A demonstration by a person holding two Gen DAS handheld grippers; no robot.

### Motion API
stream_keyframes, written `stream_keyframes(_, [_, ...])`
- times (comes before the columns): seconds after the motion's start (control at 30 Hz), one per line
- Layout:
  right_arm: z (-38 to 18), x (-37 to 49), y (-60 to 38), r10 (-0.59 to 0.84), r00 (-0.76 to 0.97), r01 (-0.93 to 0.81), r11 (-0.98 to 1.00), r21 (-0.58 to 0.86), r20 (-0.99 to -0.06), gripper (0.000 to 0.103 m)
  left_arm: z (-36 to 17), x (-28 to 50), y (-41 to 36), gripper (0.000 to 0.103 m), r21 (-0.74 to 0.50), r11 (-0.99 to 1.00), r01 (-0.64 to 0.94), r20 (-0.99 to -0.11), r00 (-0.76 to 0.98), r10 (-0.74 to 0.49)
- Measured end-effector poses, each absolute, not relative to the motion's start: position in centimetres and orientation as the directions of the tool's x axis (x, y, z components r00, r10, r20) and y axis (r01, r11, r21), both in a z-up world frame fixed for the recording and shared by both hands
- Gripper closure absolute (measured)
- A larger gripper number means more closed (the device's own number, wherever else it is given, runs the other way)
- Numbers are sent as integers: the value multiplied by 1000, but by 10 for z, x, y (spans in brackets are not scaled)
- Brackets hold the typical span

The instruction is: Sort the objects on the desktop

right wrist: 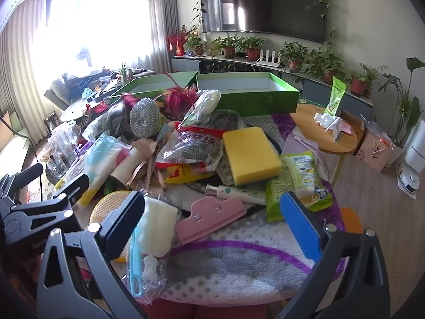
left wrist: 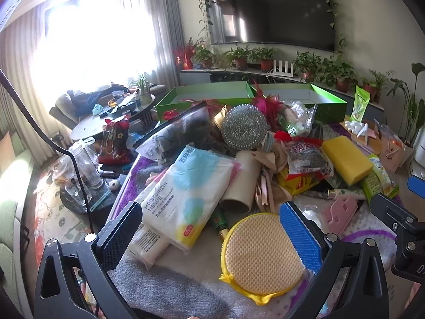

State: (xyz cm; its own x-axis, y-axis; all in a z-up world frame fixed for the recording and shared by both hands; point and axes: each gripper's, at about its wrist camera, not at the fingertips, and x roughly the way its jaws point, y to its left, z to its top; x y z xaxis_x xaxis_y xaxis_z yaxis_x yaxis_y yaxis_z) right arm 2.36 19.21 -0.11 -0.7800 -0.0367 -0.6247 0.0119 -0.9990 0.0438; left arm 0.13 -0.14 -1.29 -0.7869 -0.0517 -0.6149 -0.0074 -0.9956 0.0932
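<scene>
- Two green boxes, one [right wrist: 148,86] beside the other [right wrist: 255,94], stand open-topped at the table's far edge.
- One yellow sponge [right wrist: 249,154] lies mid-heap, right of one bagged steel scourer [right wrist: 191,148].
- One bare steel scourer [left wrist: 243,130] sits toward the far side.
- One tissue pack [left wrist: 183,196] lies at the left side.
- One pink clip [right wrist: 209,216] and one round yellow pad [left wrist: 261,255] lie near the front edge.
- Left gripper [left wrist: 209,230] and right gripper [right wrist: 212,224]: both jaws spread wide, holding nothing.

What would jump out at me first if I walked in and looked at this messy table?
Probably the bright yellow rectangular sponge, lying on the heap of packets right of centre. Behind the heap stand two open green cardboard boxes, both looking empty. Nearest the camera lie a flat pink plastic clip on the purple-and-grey patterned blanket, and a round yellow honeycomb-textured pad further left.
</scene>
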Motion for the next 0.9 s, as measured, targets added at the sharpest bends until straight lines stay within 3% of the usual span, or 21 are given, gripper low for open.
stream_keyframes(0.3, [-8, 27, 189, -66, -760, 41, -998, 54, -647, 22, -21, 7, -9, 0, 78, -997, -28, -628, -777, -27])
stream_keyframes(0.37, [-9, 28, 187, -70, -758, 48, -997, 52, -648, 36, -23, 9, -10, 0, 76, -997, -29, -631, -775, -26])
stream_keyframes(0.43, [-11, 29, 185, -80, -754, 59, -997, 53, -652, 43, -25, 9, -11, 0, 75, -997, -31, -635, -772, -24])
stream_keyframes(0.9, [-17, 31, 184, -90, -745, 63, -996, 64, -661, 43, -25, 16, -11, 0, 76, -997, -30, -626, -779, -24])
